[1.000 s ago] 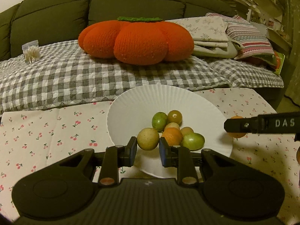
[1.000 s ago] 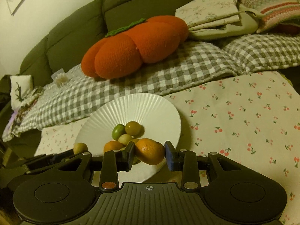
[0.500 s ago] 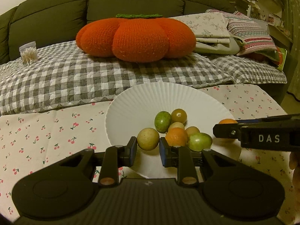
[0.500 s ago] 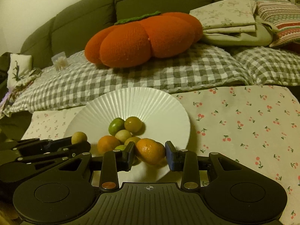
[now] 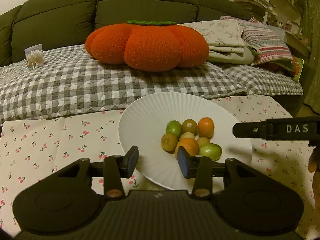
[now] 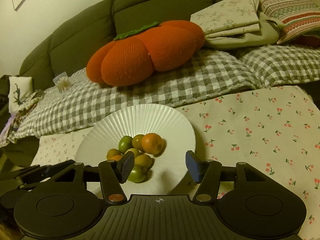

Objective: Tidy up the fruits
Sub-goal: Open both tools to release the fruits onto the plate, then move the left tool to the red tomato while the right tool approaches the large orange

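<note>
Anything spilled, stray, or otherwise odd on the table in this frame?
Nothing stands out. All the fruits sit clustered on the white plate; none lies on the cherry-print cloth. The left gripper and right gripper are open and empty.

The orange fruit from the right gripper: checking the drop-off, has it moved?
Yes. The orange fruit left the open right gripper and lies farther in on the white plate.

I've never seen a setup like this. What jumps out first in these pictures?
Probably the big orange pumpkin cushion on the checked blanket covering the sofa. In front of it, a white ribbed plate on a cherry-print cloth holds a small heap of green, yellowish and orange fruits. At the bottom, the left gripper and the right gripper hover open and empty at the plate's near edge.
</note>
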A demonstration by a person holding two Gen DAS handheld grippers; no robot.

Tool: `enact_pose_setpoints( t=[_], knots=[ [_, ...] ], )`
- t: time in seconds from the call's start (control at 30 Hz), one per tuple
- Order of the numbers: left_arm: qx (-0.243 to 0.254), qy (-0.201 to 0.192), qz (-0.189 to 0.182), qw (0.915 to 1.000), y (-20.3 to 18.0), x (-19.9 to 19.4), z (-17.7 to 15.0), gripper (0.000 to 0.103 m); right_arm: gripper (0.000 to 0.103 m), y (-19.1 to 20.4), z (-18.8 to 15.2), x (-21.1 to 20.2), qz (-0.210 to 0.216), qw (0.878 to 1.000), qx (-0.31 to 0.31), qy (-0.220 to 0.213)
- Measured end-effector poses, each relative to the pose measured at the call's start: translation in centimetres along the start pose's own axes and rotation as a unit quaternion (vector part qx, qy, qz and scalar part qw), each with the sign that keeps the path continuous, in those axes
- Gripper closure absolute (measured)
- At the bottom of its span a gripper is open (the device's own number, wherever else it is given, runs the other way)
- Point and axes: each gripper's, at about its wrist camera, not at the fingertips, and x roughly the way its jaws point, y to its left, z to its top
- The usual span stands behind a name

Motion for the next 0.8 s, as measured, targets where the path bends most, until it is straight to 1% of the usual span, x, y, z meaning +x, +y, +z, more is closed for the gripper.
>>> enact_pose_setpoints(
  t=[0.13, 0.2, 0.27, 0.4, 0.6, 0.67, 0.8],
  knots=[
    [-0.006, 0.006, -0.008, 0.9999, -0.1, -0.9, -0.1, 0.061, 0.046, 0.1, 0.0, -0.5, 0.005, 1.000, 0.011, 0.006],
    [-0.017, 0.009, -0.008, 0.9998, 0.0, -1.5, -0.1, 0.059, 0.046, 0.5, -0.1, -0.8, 0.004, 1.000, 0.010, 0.010],
    [-0.026, 0.009, -0.011, 0.9996, 0.1, -2.1, -0.2, 0.053, 0.046, 0.8, -0.4, -1.2, 0.007, 1.000, 0.009, 0.014],
    [-0.022, 0.014, -0.004, 0.9996, 0.0, -3.5, -0.6, 0.049, 0.046, 1.7, -1.2, -2.3, 0.014, 1.000, 0.006, 0.023],
    [-0.036, 0.033, 0.000, 0.9988, 0.4, -5.3, -1.6, 0.039, 0.046, 3.0, -2.8, -4.1, 0.027, 0.999, -0.001, 0.040],
    [-0.036, 0.040, 0.002, 0.9985, 0.3, -5.8, -2.0, 0.034, 0.047, 3.3, -3.3, -4.6, 0.032, 0.998, -0.001, 0.047],
    [-0.034, 0.052, 0.003, 0.9981, 0.1, -6.6, -2.7, 0.029, 0.046, 3.9, -3.7, -5.5, 0.034, 0.998, -0.006, 0.054]
  ],
)
